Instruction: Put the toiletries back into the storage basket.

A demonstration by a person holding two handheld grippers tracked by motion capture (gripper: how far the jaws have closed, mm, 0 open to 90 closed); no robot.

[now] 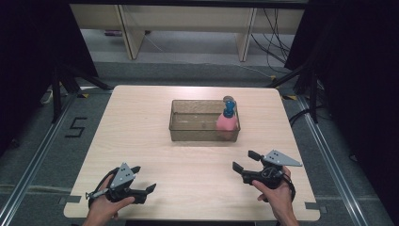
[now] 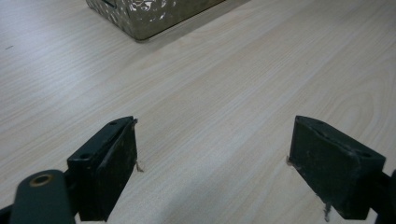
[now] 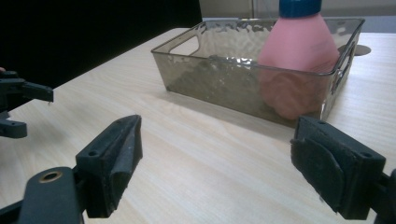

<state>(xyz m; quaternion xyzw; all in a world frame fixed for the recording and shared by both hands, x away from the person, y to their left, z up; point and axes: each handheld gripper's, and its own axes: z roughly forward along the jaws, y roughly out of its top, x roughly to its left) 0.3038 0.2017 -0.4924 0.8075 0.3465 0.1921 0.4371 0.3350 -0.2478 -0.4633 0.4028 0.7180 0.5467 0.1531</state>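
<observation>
The high view looks forward and down from above the person's side, taking in the whole pale wooden desk (image 1: 141, 141) from well back. The left gripper view sits low and close over the desk, looking along the left tool (image 2: 212, 158) toward one corner of the smoky clear plastic tray (image 2: 140, 18). The right gripper view also rides low, facing the tray (image 3: 224, 84) and the pink bottle with a blue cap (image 3: 299, 46). All three views share the tray and the desk around it.
</observation>
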